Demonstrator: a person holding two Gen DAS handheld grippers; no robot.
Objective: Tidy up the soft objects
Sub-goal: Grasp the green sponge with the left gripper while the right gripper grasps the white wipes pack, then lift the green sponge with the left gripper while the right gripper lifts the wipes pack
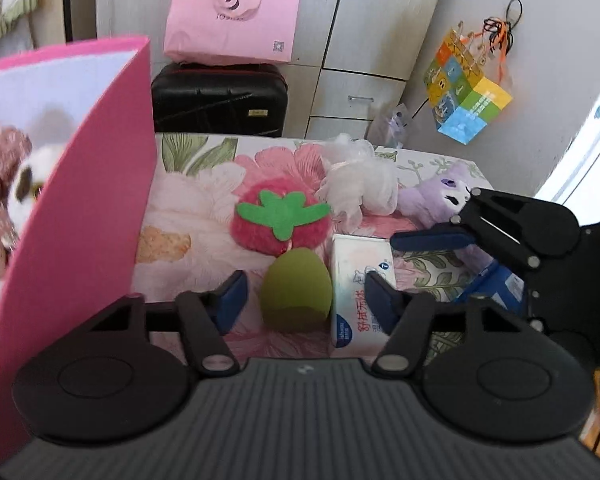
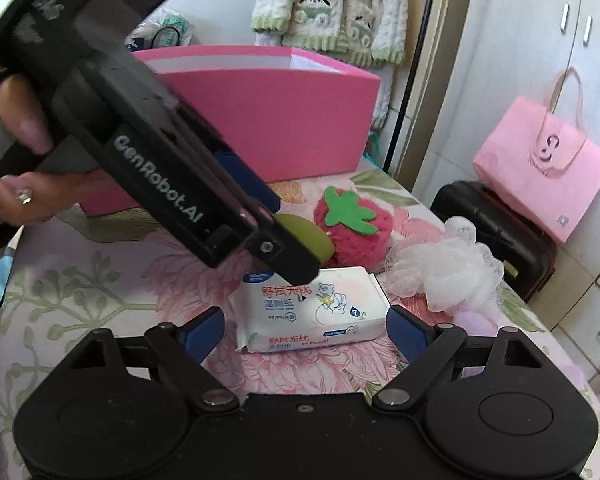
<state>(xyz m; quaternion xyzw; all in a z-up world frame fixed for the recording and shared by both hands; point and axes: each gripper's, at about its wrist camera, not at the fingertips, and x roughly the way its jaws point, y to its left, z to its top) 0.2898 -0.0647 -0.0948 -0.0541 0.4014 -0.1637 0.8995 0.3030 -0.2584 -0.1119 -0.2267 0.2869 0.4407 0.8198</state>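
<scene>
Left claw (image 1: pixel 302 300) wide open, straddling green egg-shaped sponge (image 1: pixel 296 292) on floral bed (image 1: pixel 188 216), not gripping. Wet-wipes pack (image 1: pixel 360 280) touching sponge's right; strawberry plush (image 1: pixel 280 216) just behind. Right claw (image 2: pixel 304 336) open, empty, around wipes. Pink box (image 1: pixel 80 184) left; mesh pouf (image 1: pixel 360 188), purple plush (image 1: pixel 436 196) behind.

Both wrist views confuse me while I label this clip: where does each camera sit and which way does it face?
Left wrist: on the left gripper, facing the green sponge and wardrobe; right gripper enters.
Right wrist: on the right gripper, facing the wipes pack and pink box; left hand shows.
Shared: strawberry plush, sponge, wipes.
</scene>
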